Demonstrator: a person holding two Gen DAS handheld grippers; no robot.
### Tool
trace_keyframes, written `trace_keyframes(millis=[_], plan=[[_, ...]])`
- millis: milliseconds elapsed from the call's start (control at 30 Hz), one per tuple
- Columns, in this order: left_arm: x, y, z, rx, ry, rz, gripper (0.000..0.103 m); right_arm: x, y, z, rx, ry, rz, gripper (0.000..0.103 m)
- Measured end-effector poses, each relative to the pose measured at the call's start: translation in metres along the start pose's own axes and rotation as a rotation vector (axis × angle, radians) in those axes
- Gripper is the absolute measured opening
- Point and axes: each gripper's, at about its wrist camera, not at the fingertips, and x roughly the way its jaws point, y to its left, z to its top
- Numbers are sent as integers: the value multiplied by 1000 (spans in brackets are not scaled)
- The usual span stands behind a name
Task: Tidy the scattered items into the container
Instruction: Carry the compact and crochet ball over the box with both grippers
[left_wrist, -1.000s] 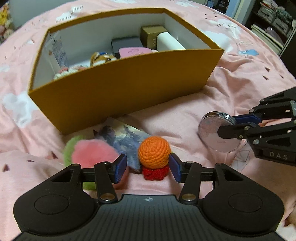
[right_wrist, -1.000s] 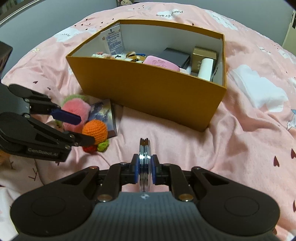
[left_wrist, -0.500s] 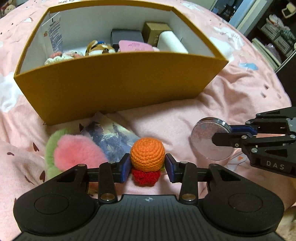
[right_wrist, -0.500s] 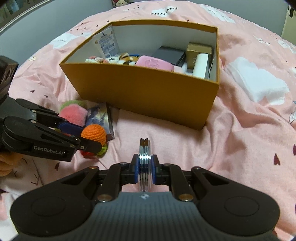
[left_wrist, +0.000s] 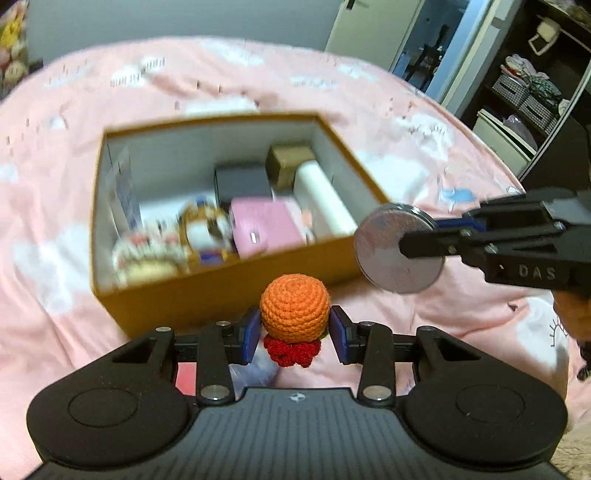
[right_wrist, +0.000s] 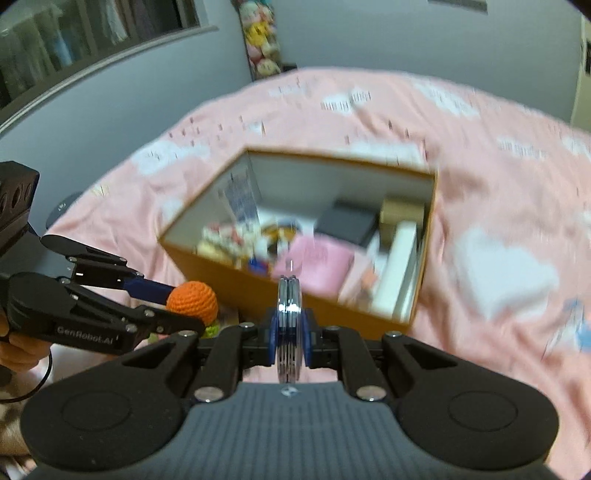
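Left hand-held gripper (left_wrist: 293, 334): squeezes the round orange crochet ball with a red bottom (left_wrist: 294, 308), up in the air just before the box.
Right hand-held gripper (right_wrist: 289, 334): pinches the flat round silver tin (right_wrist: 289, 325) on its edge.
Open mustard cardboard box (left_wrist: 229, 291): sits on the pink bed (left_wrist: 424, 317), holding small things.

Orange crocheted yarn ball (left_wrist: 294, 303) with a red crocheted frill underneath. Shiny silver round metal disc (left_wrist: 399, 249). Mustard-yellow cardboard box (left_wrist: 221, 295), white inside. Pale pink rectangular case (left_wrist: 264, 228), black flat box (left_wrist: 242, 182) and white cylinder (left_wrist: 323, 203) among the contents. Pink bed cover (right_wrist: 480, 184) patterned with white clouds and small dark marks. Black tongs (left_wrist: 294, 334) with blue pads (left_wrist: 251, 334).
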Motion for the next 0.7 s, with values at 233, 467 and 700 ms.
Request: trace_keyframes(millis=[233,467,700], plan=[[4,9,47,137,-39,111,45,34,5,37,-275,-44,-77,14],[47,42,95,140,-12,139,45,92,4,53,-607,-41,-140,14],[97,63,118,169,44,155,45,153,-1,57,-874,-1,-191,14]])
